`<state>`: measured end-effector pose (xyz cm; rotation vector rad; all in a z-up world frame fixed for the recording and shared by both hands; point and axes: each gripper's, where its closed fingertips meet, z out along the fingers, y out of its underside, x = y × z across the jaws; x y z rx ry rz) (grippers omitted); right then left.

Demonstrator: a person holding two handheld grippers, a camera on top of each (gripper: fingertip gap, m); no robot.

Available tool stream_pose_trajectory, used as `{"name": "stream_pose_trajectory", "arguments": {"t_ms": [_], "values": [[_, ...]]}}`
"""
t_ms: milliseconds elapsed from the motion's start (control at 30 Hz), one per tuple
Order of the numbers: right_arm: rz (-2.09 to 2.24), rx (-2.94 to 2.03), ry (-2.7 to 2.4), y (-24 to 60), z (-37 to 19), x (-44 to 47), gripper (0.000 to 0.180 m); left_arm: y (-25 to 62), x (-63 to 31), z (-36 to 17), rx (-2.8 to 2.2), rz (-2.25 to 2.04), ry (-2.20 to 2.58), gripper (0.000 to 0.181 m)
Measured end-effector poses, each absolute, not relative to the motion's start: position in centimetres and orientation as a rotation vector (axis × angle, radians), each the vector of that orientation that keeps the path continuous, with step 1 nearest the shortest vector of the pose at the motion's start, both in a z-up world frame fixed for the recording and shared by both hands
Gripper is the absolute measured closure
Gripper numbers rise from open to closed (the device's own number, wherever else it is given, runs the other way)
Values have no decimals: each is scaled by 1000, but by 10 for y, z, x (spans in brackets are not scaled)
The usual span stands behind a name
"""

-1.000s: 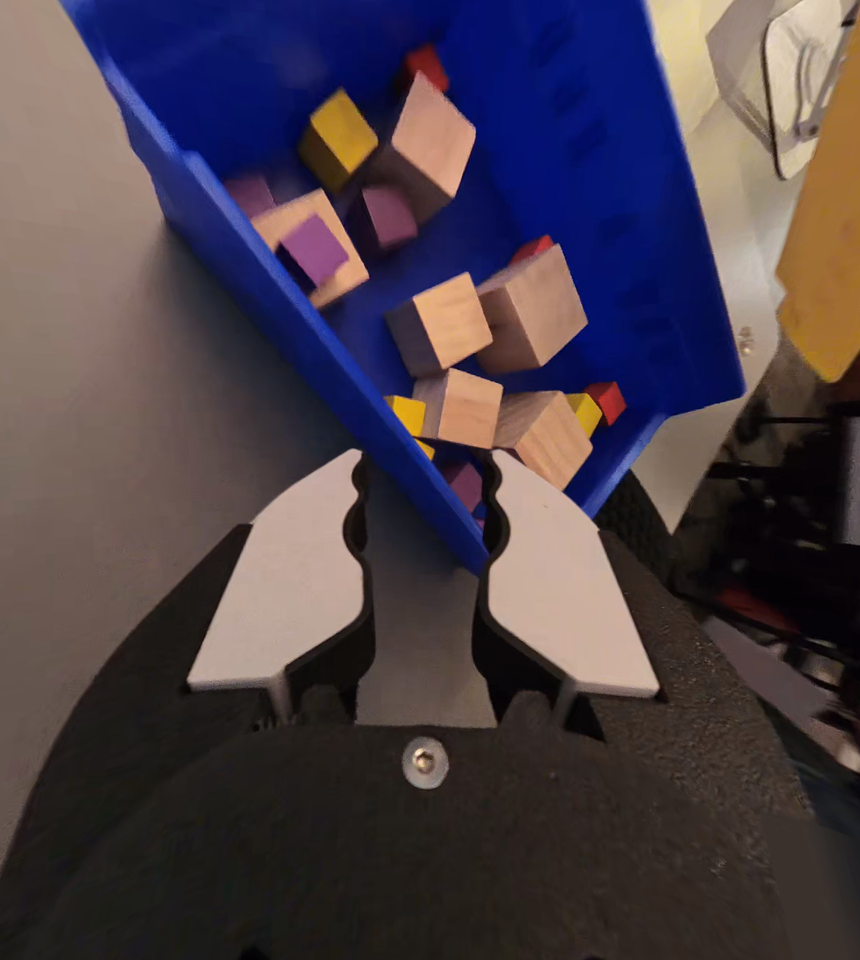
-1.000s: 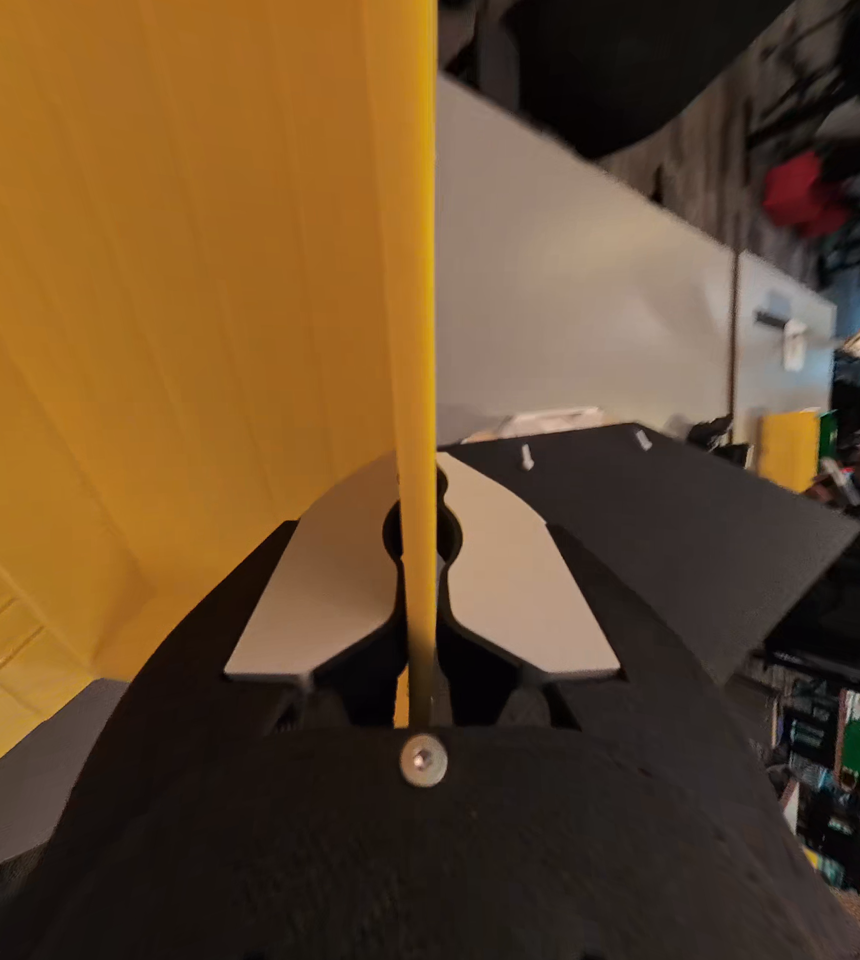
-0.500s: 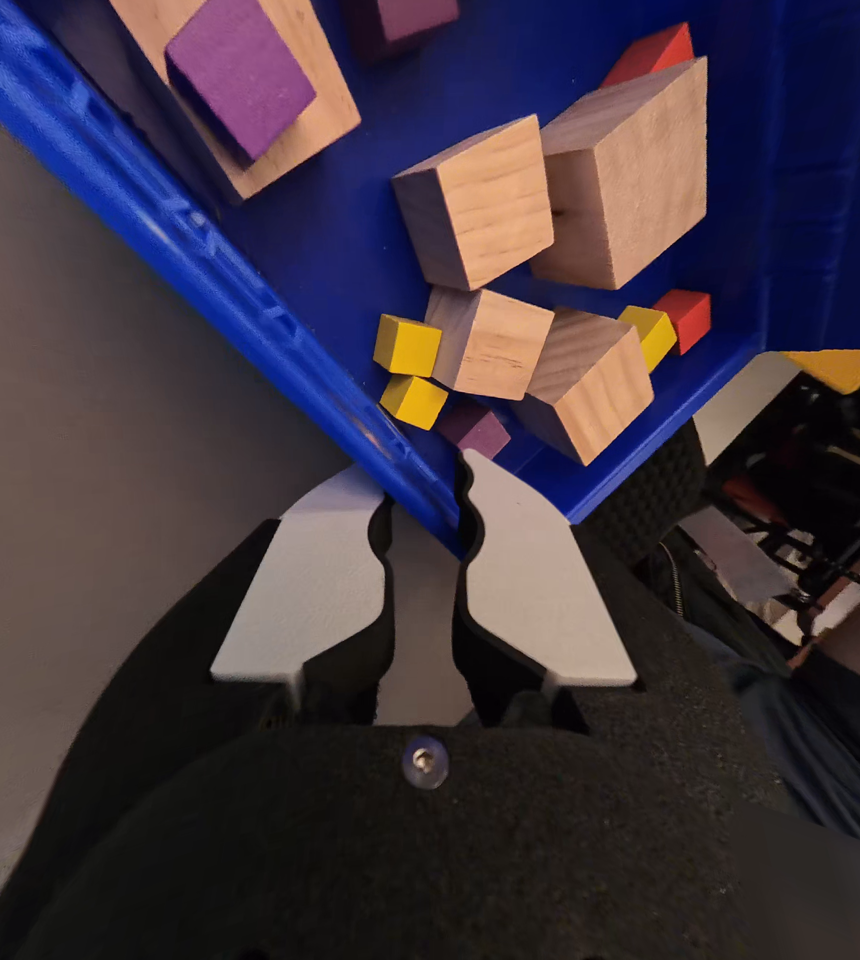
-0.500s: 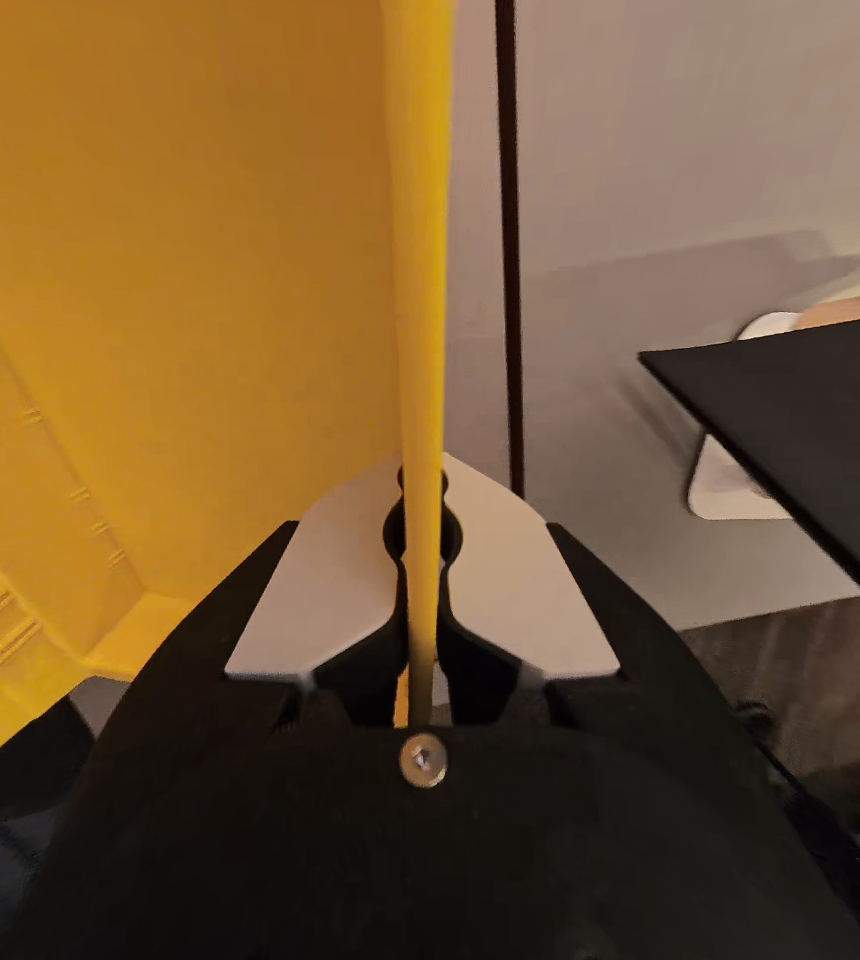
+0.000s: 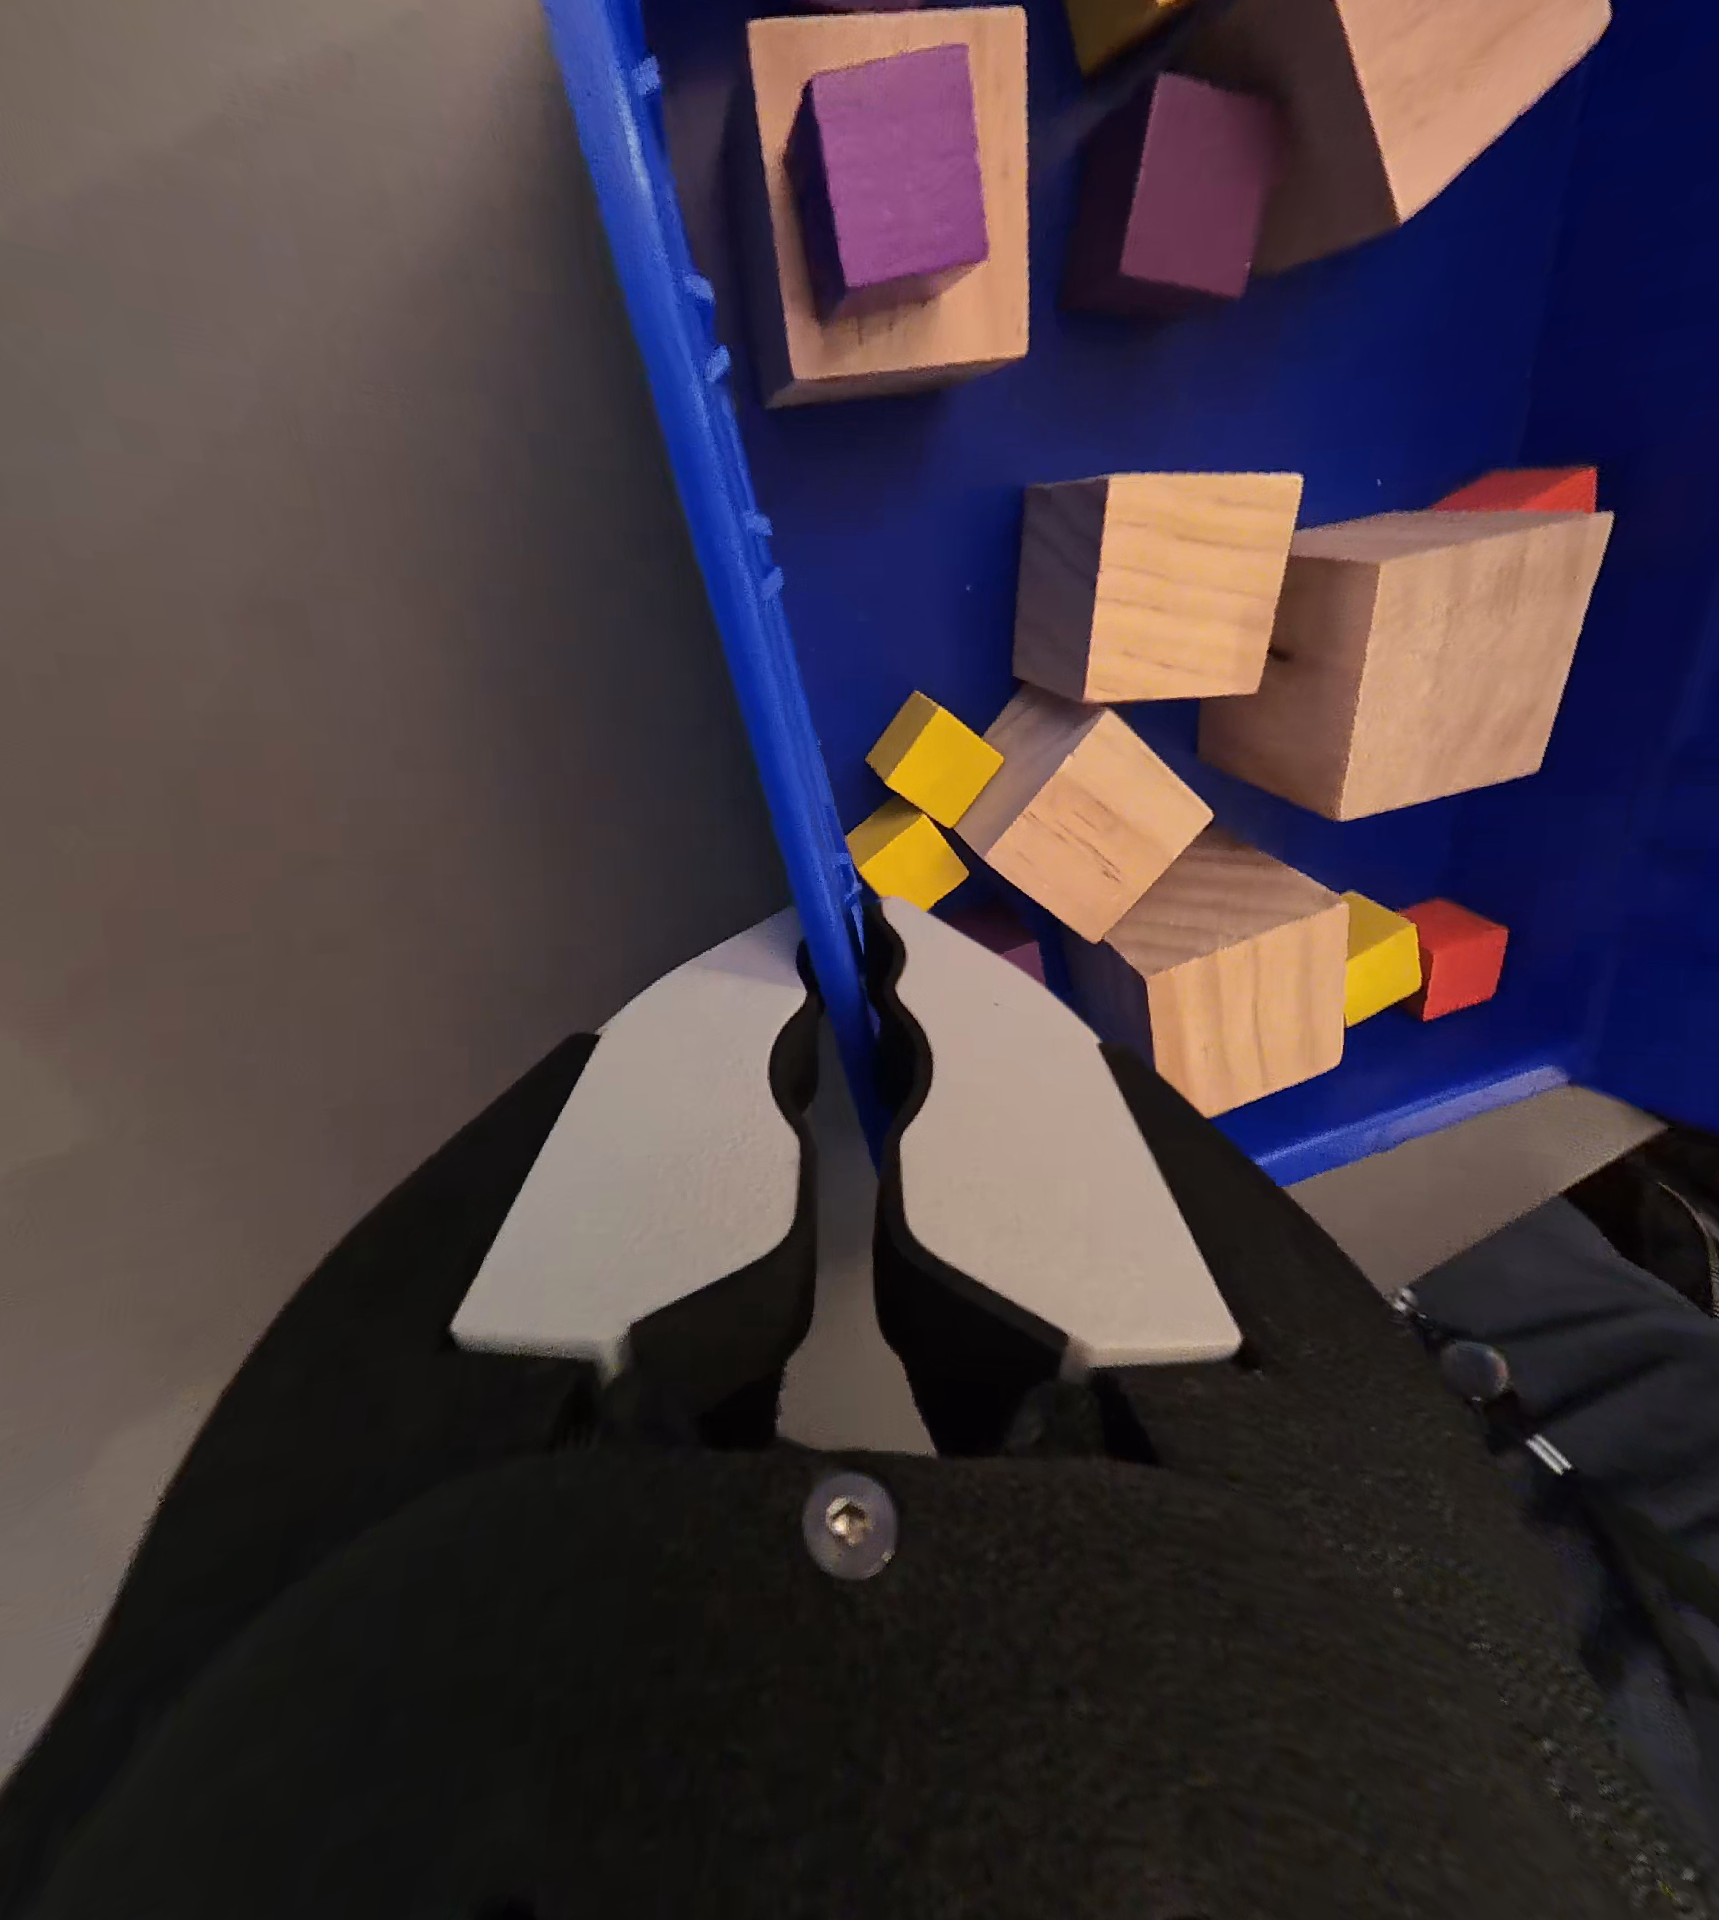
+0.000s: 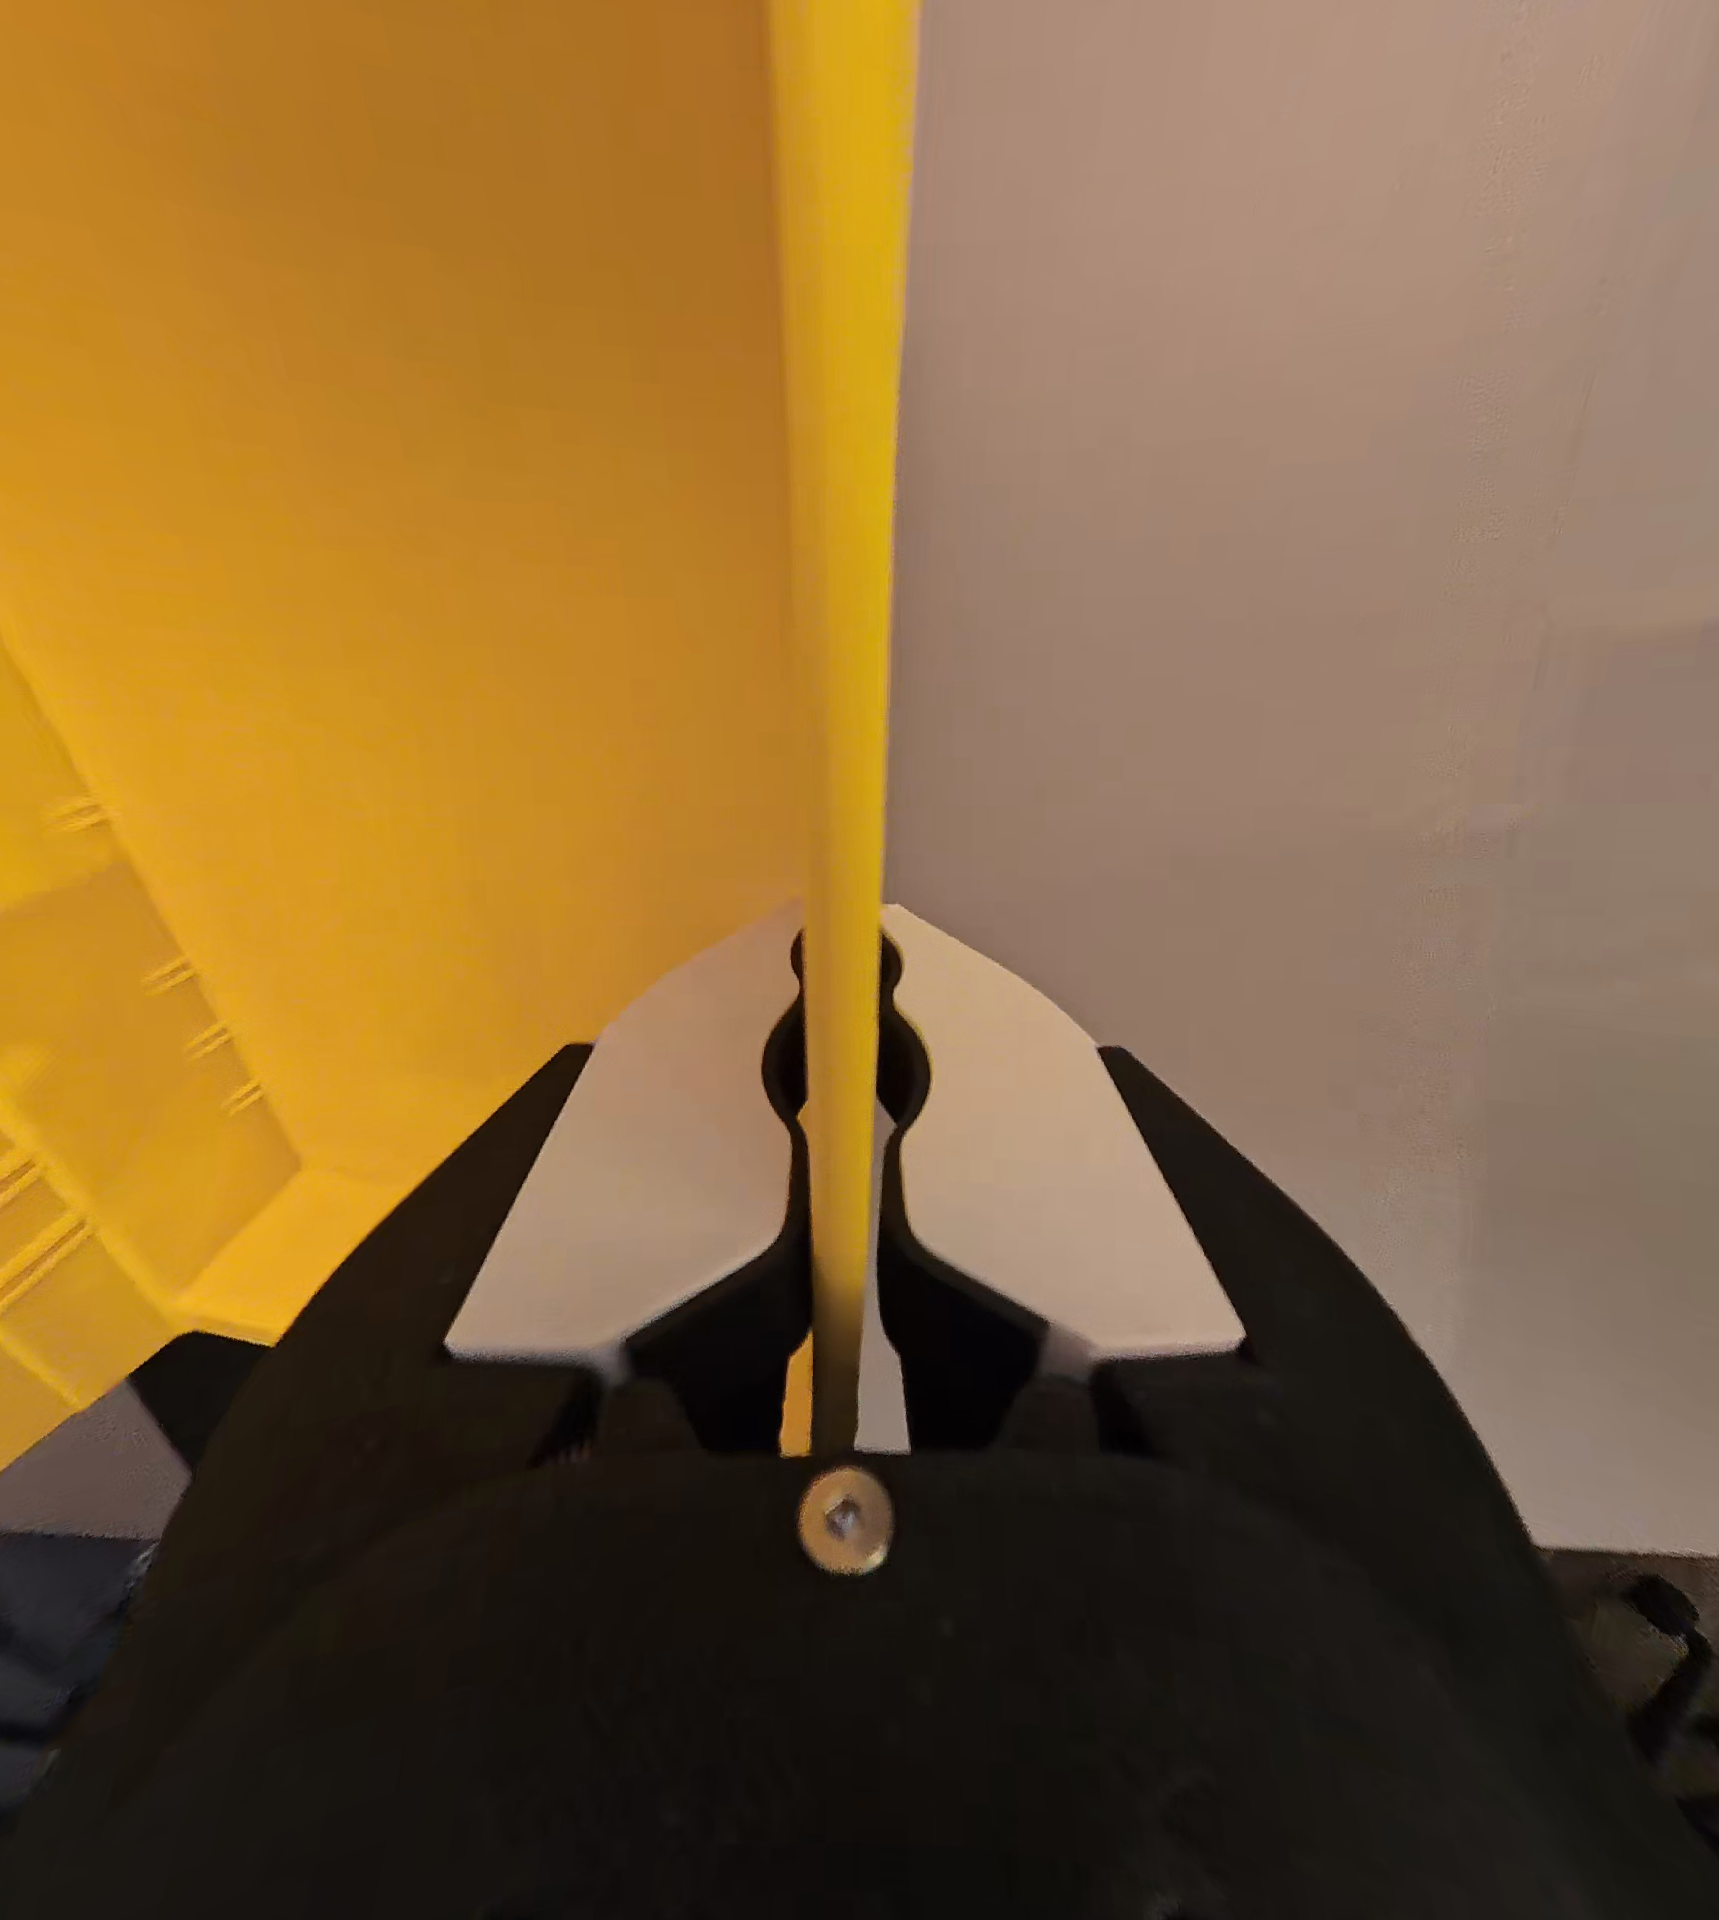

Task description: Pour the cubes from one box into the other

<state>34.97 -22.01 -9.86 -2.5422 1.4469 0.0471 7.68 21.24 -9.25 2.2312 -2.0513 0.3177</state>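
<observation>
Grey tabletop backs left gripper jaws clenched on blue box wall running straight ahead; right gripper likewise pinches yellow box.

The left gripper fills the lower half of the left wrist view, its black body rising from the bottom edge to two pale grey fingers that converge just above the frame's centre. The jaws stand nearly closed, clamped on the thin wall of the blue box, with one finger outside that wall and one inside. The right gripper sits the same way in the right wrist view, black body low, pale fingers meeting near centre. Its jaws pinch the edge of the yellow box, which runs straight up between them to the top edge
</observation>
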Motion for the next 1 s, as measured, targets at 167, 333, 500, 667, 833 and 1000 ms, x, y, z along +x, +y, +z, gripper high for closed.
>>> {"name": "stream_pose_trajectory", "arguments": {"t_ms": [167, 333, 500, 667, 833, 1000], "values": [[165, -2598, 1391, -160, -117, 330, 174, 281, 29, -92, 2397, 317, -1984, 176], [201, -2708, 1314, -115, -125, 308, 174, 341, -20, -91, 2516, 340, -1902, 176], [245, -2782, 1285, -85, -135, 290, 175, 389, -58, -90, 2682, 492, -1739, 176], [230, -2752, 1216, -59, -131, 284, 172, 412, -84, -89, 2737, 529, -1678, 175], [89, -2511, 1111, -35, -103, 296, 160, 413, -90, -88, 2704, 749, -1517, 168], [-303, -2245, 901, -22, -31, 308, 155, 419, -103, -89, 2723, 727, -1475, 168]]}}
